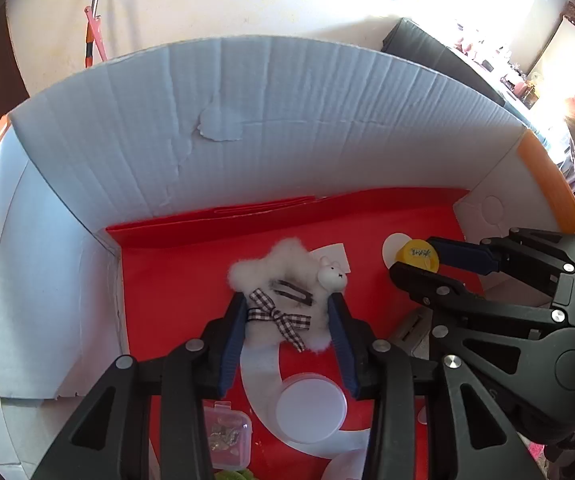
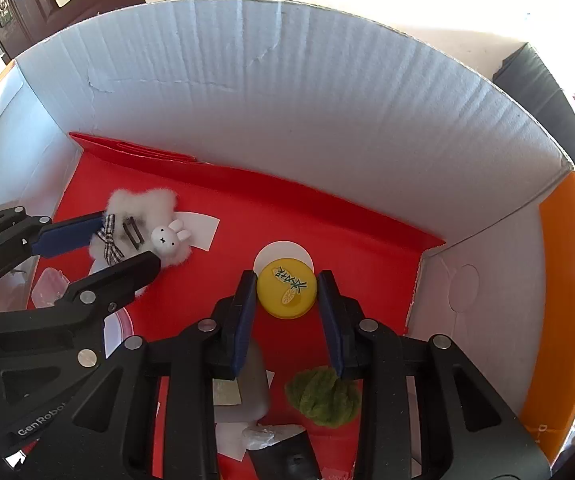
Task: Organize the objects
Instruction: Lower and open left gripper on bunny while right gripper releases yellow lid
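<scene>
A fluffy white hair clip (image 1: 283, 296) with a checked bow and a small white rabbit head lies on the red floor of a white cardboard box (image 1: 247, 120). My left gripper (image 1: 287, 308) is open with its jaws on either side of the clip; both also show in the right wrist view, the clip (image 2: 139, 228) between the fingers of the left gripper (image 2: 119, 244). A round yellow cap (image 2: 286, 287) with dark lettering lies on the red floor. My right gripper (image 2: 286, 292) is open around it. In the left wrist view the cap (image 1: 417, 255) sits between the right gripper's (image 1: 419, 260) fingers.
A clear round lid (image 1: 311, 408) and a small clear box of trinkets (image 1: 227, 434) lie near the left gripper. A green fuzzy ball (image 2: 321, 396), a grey block (image 2: 247, 384) and a dark object (image 2: 287, 456) lie under the right gripper. An orange flap (image 2: 563, 288) edges the box.
</scene>
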Demonstrator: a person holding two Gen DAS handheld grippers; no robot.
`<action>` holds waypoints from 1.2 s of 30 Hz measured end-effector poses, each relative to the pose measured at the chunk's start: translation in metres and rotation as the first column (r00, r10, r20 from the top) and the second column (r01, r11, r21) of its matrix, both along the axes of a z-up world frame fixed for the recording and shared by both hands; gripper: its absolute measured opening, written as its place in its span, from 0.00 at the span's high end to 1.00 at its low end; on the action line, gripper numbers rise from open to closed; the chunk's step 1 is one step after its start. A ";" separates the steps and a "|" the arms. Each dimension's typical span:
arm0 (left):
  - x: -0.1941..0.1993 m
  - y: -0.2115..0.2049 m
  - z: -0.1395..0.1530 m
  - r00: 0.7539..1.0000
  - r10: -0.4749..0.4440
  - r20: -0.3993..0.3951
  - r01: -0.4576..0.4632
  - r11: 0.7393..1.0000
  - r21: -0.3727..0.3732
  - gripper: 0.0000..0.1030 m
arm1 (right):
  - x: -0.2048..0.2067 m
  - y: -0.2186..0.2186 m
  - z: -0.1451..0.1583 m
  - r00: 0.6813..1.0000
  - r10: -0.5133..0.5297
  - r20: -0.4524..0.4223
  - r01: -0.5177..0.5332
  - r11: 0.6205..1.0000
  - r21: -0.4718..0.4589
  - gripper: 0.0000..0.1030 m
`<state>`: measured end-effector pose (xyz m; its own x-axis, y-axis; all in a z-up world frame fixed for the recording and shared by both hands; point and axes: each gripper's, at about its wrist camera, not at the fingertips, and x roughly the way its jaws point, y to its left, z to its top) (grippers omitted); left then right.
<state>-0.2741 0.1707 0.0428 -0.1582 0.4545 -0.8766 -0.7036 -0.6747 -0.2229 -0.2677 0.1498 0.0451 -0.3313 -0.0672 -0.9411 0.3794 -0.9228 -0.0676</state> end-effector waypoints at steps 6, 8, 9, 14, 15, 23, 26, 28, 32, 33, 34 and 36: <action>-0.002 -0.002 0.000 1.000 0.004 0.006 -0.004 1.000 0.006 0.56 | 0.003 0.002 0.001 1.000 -0.002 0.002 0.002 1.000 0.003 0.71; -0.003 -0.003 0.001 1.000 0.005 0.007 -0.005 1.000 0.009 0.55 | 0.005 0.003 0.001 1.000 -0.003 0.001 0.003 1.000 0.004 0.71; -0.003 -0.003 0.001 1.000 0.003 0.007 -0.003 1.000 0.011 0.55 | 0.006 0.003 0.001 1.000 -0.003 0.001 0.003 1.000 0.005 0.71; -0.005 -0.005 0.000 1.000 0.008 0.011 -0.008 1.000 0.016 0.53 | 0.009 0.001 0.002 1.000 -0.005 0.000 0.005 1.000 0.009 0.70; -0.006 -0.005 0.000 1.000 0.009 0.011 -0.009 1.000 0.017 0.53 | 0.010 0.002 0.003 1.000 -0.005 0.000 0.005 1.000 0.010 0.70; -0.006 -0.010 0.003 1.000 0.011 0.010 -0.011 0.999 0.032 0.53 | 0.016 0.003 0.010 1.000 -0.007 -0.010 0.007 1.000 0.006 0.70; -0.005 -0.011 0.007 1.000 0.010 0.006 -0.010 0.999 0.038 0.53 | 0.020 0.005 0.014 1.000 -0.007 -0.016 0.007 1.000 0.003 0.70; -0.003 -0.012 0.010 1.000 0.009 0.002 -0.009 0.999 0.043 0.53 | 0.024 0.007 0.018 1.000 -0.011 -0.022 0.011 1.000 0.001 0.69; 0.000 -0.014 0.015 1.000 0.018 -0.012 -0.018 0.999 0.046 0.50 | 0.033 0.012 0.025 0.999 -0.016 -0.040 0.017 1.000 0.002 0.60; 0.000 -0.016 0.016 1.000 0.023 -0.012 -0.022 0.998 0.050 0.50 | 0.035 0.013 0.027 0.999 -0.015 -0.044 0.015 1.000 -0.001 0.58; 0.000 -0.017 0.018 1.000 0.026 -0.011 -0.025 0.998 0.054 0.50 | 0.037 0.014 0.028 0.999 -0.013 -0.047 0.013 1.000 -0.004 0.57; 0.002 -0.020 0.021 0.999 0.029 -0.015 -0.028 0.998 0.061 0.50 | 0.043 0.015 0.032 0.999 -0.009 -0.053 0.009 1.000 -0.006 0.56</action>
<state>-0.2720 0.1505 0.0639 -0.1857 0.5017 -0.8449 -0.6879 -0.6803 -0.2528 -0.2242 0.1649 0.0774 -0.3811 -0.0691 -0.9219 0.3669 -0.9266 -0.0822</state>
